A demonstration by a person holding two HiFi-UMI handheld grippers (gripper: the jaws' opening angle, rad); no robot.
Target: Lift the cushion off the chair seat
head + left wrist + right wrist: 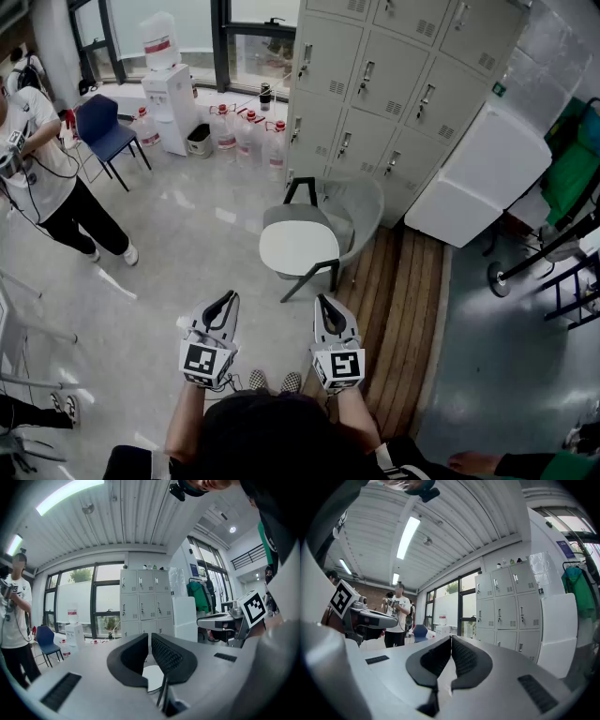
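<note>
We found the cushion (298,247), white and rounded, lying flat on the seat of the grey shell chair (364,208); it covered the front of the seat, and the chair's curved back rose behind it toward the lockers (375,84). The chair stood on its dark legs where the pale floor (187,234) met a strip of wooden boards (398,300); nothing touched the cushion.

Both grippers were held well short of the chair, low in the head view and side by side, pointing toward it. The left gripper (226,300) had its jaws clenched, the tips meeting with nothing between them, as its own view showed plainly; the right gripper (324,302) was likewise clenched, its jaws pressed tip to tip and holding nothing. Each carried its marker cube at the rear, close to our hands.

Farther out, a long white cabinet (478,173) leaned to the right of the lockers. A water dispenser (172,89) stood under the windows, with a row of water bottles (246,133) on the floor beside it. A blue chair (105,127) stood at the far left. A person (37,159) in a white shirt and dark trousers stood at the left edge; green cloth (574,173) hung at the right edge.
</note>
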